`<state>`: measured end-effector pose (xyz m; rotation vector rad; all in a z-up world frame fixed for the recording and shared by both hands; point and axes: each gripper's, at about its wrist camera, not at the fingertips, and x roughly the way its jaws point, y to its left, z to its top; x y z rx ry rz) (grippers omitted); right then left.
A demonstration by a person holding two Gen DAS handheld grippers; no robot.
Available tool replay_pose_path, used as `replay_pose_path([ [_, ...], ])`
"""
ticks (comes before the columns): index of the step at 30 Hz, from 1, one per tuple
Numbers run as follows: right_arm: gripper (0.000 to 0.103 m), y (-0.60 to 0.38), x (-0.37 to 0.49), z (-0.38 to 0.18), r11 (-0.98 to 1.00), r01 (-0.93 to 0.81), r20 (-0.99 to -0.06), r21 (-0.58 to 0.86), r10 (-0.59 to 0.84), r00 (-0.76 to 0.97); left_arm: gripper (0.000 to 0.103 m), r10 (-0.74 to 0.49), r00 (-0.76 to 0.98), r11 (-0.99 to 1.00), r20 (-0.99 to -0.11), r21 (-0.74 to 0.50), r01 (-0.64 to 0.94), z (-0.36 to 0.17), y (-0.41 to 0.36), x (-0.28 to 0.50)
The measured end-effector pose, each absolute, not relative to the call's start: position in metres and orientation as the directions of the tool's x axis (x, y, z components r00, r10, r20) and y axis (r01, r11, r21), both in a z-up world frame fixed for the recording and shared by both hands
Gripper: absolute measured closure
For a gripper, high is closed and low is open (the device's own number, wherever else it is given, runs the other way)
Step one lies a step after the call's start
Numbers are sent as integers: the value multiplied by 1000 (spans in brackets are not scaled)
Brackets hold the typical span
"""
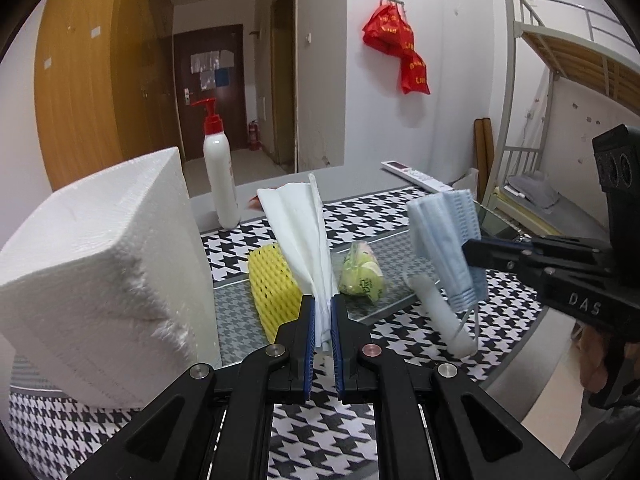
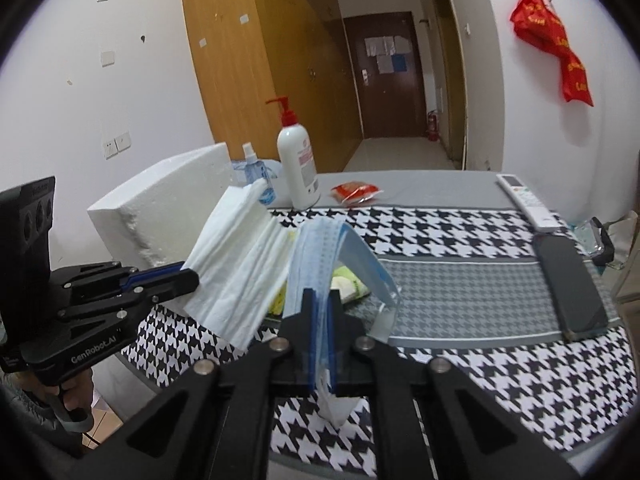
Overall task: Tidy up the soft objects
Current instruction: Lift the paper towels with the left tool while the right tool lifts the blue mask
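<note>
- Transport seems to be the step in hand: both soft things are lifted off the table (image 2: 460,280) and, I judge, are on the way to a common place.
- Left gripper (image 1: 322,320) has its jaws narrow and clamped on a folded white tissue (image 1: 300,232), which stands up from the fingers like a fan, above the yellow foam net (image 1: 272,284) lying on the table.
- Right gripper (image 2: 320,316) is also closed narrow, on a stack of blue face masks (image 2: 320,252); the stack bends over the fingers and one end hangs down to the right.
- In the left wrist view the masks hang to the right of the tissue, well apart from it, over a white plastic sleeve (image 1: 440,312) on the table.
- The next move, as I judge it, calls for choosing a free spot on the houndstooth cloth, lowering each thing until it rests flat, and only then opening the jaws; the limp masks may unfold or slide if released too high.
- A small green packet (image 1: 362,272) lies between the foam net and the sleeve; its print is too small to read.
- The big white foam block (image 1: 100,280) at the left hides the table behind it, and only the top of a blue spray bottle (image 2: 252,168) shows beyond it, beside the pump bottle (image 2: 298,168).
- No box or basket for the soft things is visible, so the goal place I cannot tell.
</note>
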<state>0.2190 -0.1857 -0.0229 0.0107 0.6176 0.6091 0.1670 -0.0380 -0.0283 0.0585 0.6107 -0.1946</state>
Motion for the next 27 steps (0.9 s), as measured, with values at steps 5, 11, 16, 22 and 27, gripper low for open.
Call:
replay_pose_path([
  [5,96,-199,206,-17,838,-514,-519,185,527,673,95,-168,801,978,-574,2,207,-28,-40,161],
  [11,96,-206,214,-29,851,-487,-539,195,508,672,94,-155,764,979,-626,5,203,-45,-42,166],
  [16,96,-202,227,-50,858,-473,-592,201,491,639,94,-141,732,982,-667,0,190,-62,-40,175],
  [22,96,-199,235,-63,857,-472,-628,205,485,609,85,-149,712,982,-686,-19,188,-74,-38,182],
  [27,83,-202,236,-66,859,-468,-638,207,482,601,39,-147,718,985,-680,-32,171,-76,-38,183],
])
